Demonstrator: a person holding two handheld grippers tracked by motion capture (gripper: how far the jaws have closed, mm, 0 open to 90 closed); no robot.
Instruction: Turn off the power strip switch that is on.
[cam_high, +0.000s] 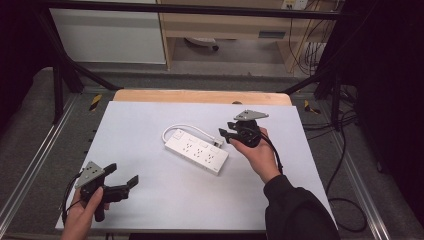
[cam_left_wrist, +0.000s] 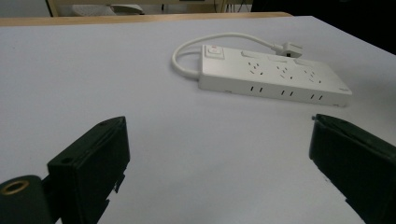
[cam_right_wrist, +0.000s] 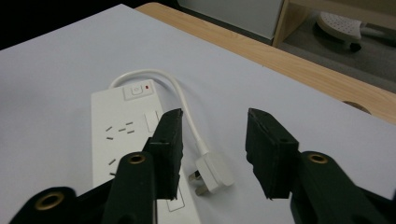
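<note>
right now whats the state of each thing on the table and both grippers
power strip: lying flat on the white table, sockets up, nothing plugged in
plug: unplugged, lying beside the strip at the end of its looped cord
left gripper: open, empty, near the table's front left corner
right gripper: open, empty, jaws either side of the plug, not touching it

High view looks down the table (cam_high: 150, 200) — both gripper views sit low, sharing the strip (cam_left_wrist: 275, 74).
</note>
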